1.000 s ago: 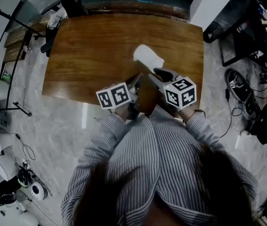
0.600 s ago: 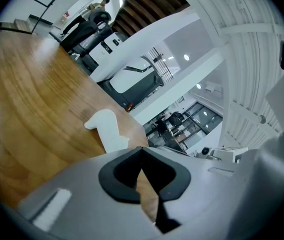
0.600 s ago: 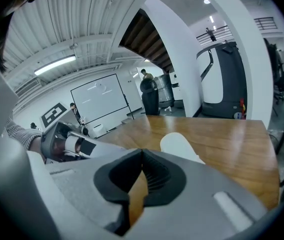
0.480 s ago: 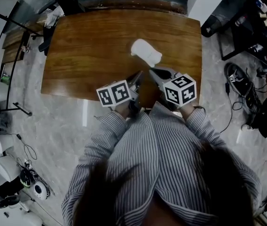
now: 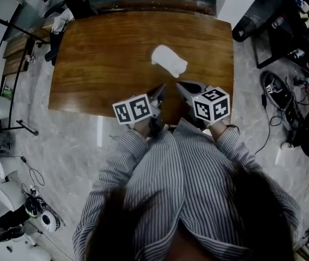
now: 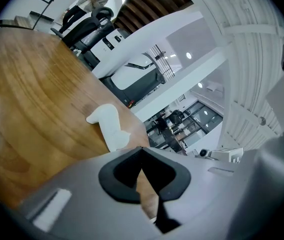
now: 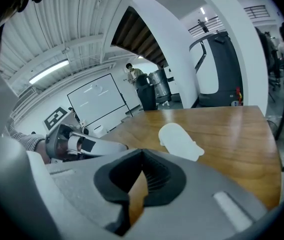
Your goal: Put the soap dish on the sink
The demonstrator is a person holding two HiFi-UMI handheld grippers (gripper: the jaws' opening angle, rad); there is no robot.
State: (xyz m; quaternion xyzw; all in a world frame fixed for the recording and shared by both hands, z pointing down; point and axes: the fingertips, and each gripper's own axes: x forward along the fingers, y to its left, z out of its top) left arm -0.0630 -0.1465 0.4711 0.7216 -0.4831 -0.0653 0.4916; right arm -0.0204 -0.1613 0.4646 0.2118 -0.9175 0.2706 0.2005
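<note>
White soap dish (image 5: 169, 60) rests mid-frame on wooden table (image 5: 100, 64), ungrasped. Left gripper (image 5: 161, 88) and right gripper (image 5: 179, 85) sit just below it, jaws clenched, empty. Step: pre-grasp. Next: release jaws, reach dish. Sink unseen.

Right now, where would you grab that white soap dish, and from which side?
Probably across its narrow width, at the end nearest the right gripper, coming from the near edge of the table. The soap dish lies flat and elongated, so its width suits the jaws better than its length. That gripper is shut and must open first.
</note>
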